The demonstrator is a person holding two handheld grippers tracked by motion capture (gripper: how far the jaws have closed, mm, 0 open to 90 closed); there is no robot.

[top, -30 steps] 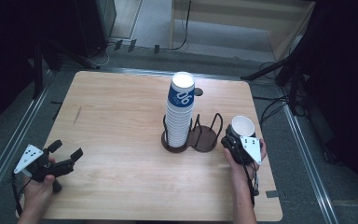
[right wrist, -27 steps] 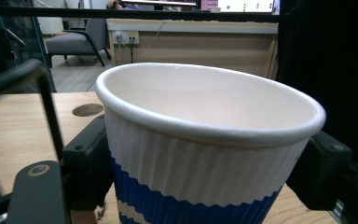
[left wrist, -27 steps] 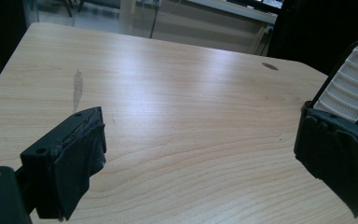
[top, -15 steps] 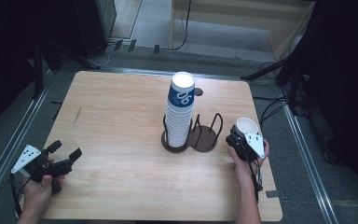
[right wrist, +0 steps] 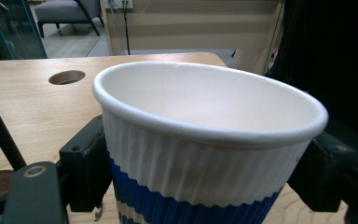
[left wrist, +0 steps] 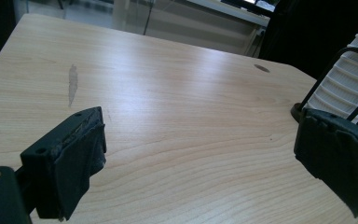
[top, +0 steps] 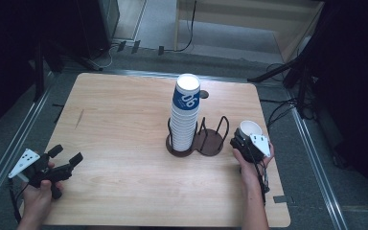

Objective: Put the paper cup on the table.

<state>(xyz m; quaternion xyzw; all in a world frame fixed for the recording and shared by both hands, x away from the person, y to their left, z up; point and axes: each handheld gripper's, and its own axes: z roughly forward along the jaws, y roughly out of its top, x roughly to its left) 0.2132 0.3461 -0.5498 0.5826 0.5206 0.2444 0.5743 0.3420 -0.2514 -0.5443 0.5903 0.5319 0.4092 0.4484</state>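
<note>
The right gripper [top: 245, 143] has just been opening its jaws a little, with the paper cup [top: 249, 128] upright between them; it now sits lower on the table [top: 124, 120] near the right edge, beside the wire holder [top: 210, 140] with the cup stack [top: 185, 115]. I judge the cup is being released here, though the pads seem to touch it. The left gripper [top: 62, 158] rests wide open and empty at the left.

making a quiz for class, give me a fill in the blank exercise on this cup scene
1. The right claw has a single ____ between its jaws.
2. The tall cup stack stands in the ____ ring of the holder.
3. The left claw holds ____.
4. The table top is made of ____.

Missing words: cup; left; nothing; wood
</note>
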